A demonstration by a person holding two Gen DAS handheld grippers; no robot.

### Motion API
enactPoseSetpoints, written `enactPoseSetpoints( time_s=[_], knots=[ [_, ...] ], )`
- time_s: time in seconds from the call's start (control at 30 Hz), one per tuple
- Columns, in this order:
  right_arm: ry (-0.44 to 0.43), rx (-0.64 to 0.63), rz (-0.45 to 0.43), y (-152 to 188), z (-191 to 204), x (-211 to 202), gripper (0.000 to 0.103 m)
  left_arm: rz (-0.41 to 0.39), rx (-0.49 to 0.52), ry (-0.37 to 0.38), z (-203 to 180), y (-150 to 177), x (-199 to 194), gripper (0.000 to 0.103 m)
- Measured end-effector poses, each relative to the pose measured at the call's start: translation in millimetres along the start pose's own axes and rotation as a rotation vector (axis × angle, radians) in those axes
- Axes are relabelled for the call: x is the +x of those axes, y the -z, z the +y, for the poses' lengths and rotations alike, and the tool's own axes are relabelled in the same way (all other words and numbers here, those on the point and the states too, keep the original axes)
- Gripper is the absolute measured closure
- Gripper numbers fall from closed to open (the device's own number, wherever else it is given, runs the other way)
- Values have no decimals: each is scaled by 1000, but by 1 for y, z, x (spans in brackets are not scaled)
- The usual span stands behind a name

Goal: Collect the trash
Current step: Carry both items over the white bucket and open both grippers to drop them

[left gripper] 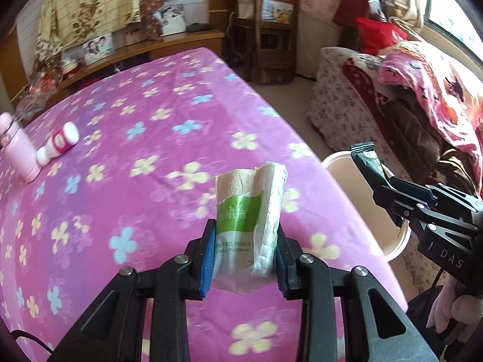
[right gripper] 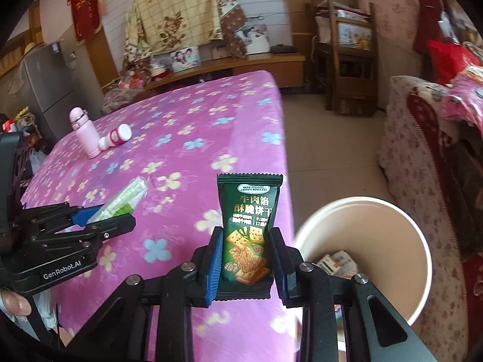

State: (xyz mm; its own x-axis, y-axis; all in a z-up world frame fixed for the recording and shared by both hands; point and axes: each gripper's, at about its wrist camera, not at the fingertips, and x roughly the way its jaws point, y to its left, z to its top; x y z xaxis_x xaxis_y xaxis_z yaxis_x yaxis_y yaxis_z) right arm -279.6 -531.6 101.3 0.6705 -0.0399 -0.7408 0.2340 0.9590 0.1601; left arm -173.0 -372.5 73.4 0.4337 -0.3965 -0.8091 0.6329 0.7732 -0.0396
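Note:
My left gripper (left gripper: 246,259) is shut on a white and green tissue pack (left gripper: 247,211), held upright over the pink flowered tablecloth (left gripper: 135,181). My right gripper (right gripper: 246,259) is shut on a dark green biscuit packet (right gripper: 249,220), near the table's right edge. A cream waste bin (right gripper: 392,241) stands on the floor just right of that packet, with some paper trash (right gripper: 335,262) inside. The right wrist view shows the left gripper (right gripper: 114,214) and its tissue pack (right gripper: 126,196) at the left. In the left wrist view the right gripper (left gripper: 383,187) holds the packet (left gripper: 366,160) over the bin's rim (left gripper: 338,158).
A pink flask (right gripper: 84,132) stands at the table's far left, with a small white and pink bottle (right gripper: 116,137) lying beside it. A sofa under floral covers (right gripper: 422,150) stands to the right across the tiled floor. A wooden chair (right gripper: 350,69) stands by the far wall.

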Motion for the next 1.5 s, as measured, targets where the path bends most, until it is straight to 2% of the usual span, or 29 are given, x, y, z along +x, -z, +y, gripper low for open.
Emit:
enactPoseSetpoints(
  time_s=[0.37,0.67,0.9,1.5],
  knots=[
    [95,107,-16,14,-58,-26,71,-5,85,64,-64,-17,11,68],
    [150,185,-14,23,-94,-30,71,20,109,110,-95,-25,28,68],
    [169,232,11,30,-116,-20,71,43,123,123,-110,-27,44,68],
    [229,284,39,41,-137,-4,71,87,112,191,-127,-29,74,67]
  ],
)
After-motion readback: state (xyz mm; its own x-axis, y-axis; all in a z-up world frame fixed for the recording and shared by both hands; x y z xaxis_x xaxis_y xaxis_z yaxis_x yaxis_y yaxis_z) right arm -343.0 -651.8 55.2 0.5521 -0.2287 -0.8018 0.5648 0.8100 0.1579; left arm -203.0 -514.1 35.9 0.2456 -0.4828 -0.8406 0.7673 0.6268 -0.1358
